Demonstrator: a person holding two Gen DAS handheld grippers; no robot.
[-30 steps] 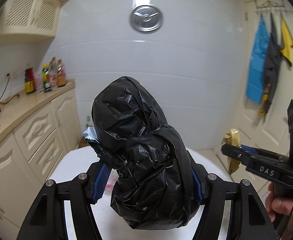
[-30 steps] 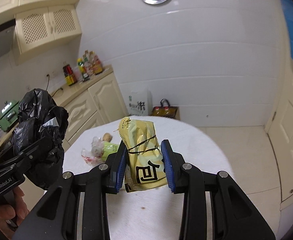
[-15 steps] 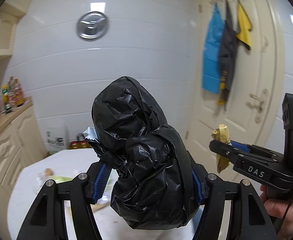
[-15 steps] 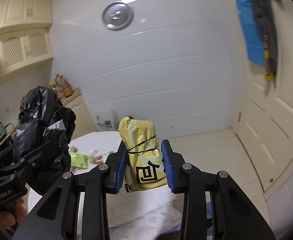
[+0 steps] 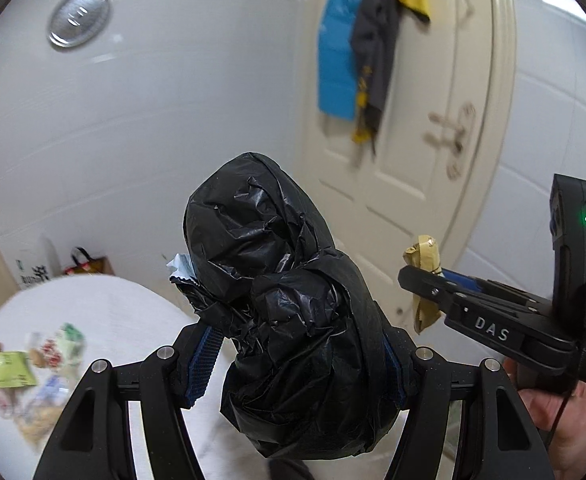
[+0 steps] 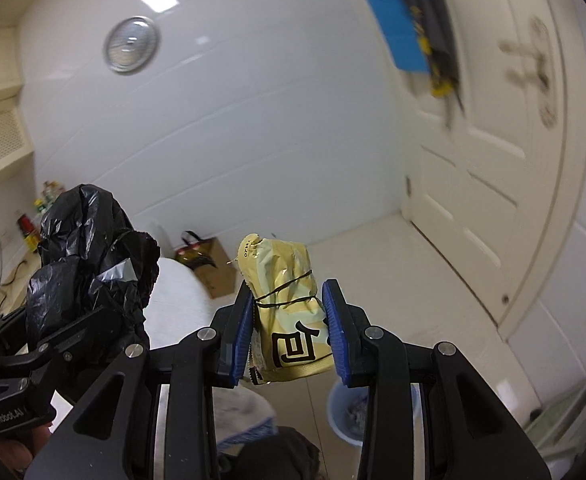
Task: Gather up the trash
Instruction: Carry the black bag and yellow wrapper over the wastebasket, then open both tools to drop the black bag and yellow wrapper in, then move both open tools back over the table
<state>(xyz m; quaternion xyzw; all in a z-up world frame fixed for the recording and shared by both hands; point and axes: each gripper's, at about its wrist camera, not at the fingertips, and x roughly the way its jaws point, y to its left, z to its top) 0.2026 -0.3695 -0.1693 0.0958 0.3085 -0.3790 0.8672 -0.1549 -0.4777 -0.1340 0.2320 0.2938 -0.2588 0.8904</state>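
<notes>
My left gripper (image 5: 297, 360) is shut on a crumpled black plastic bag (image 5: 289, 312) and holds it in the air; a pale blue wrapper edge (image 5: 179, 266) sticks out of it. The bag also shows at the left of the right wrist view (image 6: 89, 264). My right gripper (image 6: 289, 332) is shut on a yellow snack packet (image 6: 287, 320) with black print. The packet also shows in the left wrist view (image 5: 425, 280), to the right of the bag. A light blue trash bin (image 6: 345, 412) stands on the floor below the right gripper.
A round white table (image 5: 93, 320) lies at the lower left with several loose wrappers (image 5: 17, 372) on it. A cream door (image 6: 501, 152) with hanging cloths (image 5: 357, 52) is to the right. Shopping bags (image 6: 205, 264) stand by the white wall. Counter cabinets are at the far left.
Both grippers have swung to the right, away from the counter and table toward the door. The blue bin on the floor has come into the right wrist view. Both grips are unchanged.
</notes>
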